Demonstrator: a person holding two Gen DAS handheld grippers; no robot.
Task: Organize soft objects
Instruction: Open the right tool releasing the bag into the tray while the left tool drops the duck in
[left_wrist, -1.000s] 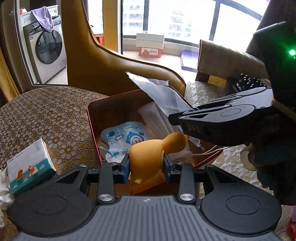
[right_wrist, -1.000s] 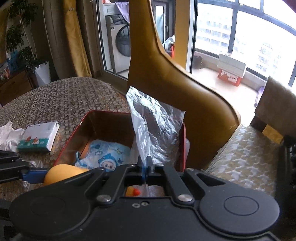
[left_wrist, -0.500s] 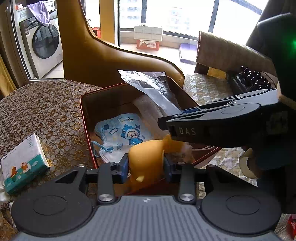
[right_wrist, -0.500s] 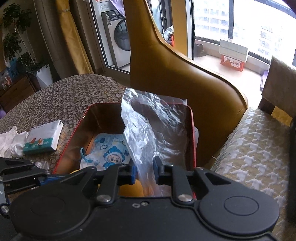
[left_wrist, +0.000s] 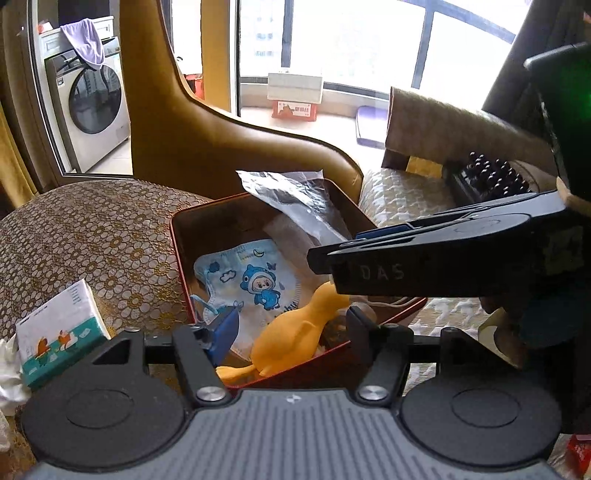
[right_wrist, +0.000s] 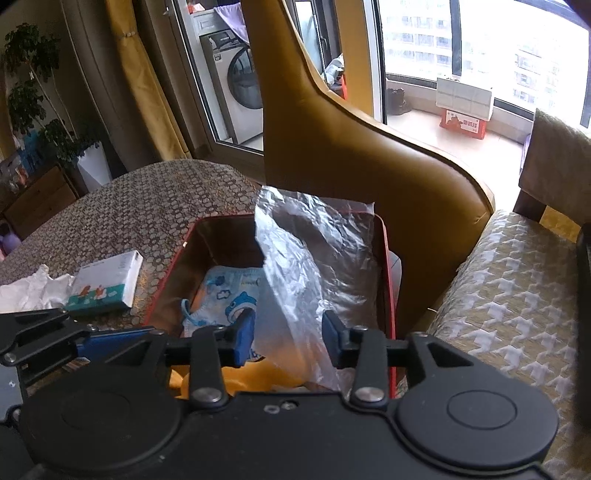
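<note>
Item: left gripper (left_wrist: 291, 328) opening, pads clear of yellow duck (left_wrist: 291, 338) in red tin (left_wrist: 177, 258). Item: right gripper (right_wrist: 288, 338) opening around plastic bag (right_wrist: 317, 266), no pinch. Your risk: the bag could spring out over the rim.

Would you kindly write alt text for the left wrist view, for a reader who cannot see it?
The left hand-held gripper is opening over a red tin, and a yellow duck lies loose between its fingers beside a cartoon mask and a plastic bag. The right hand-held gripper reaches in from the right; a tissue pack lies left.

Daylight floods tall windows (right_wrist: 480, 55) behind a mustard chair (right_wrist: 351, 147) and washing machine (left_wrist: 92, 110).
</note>
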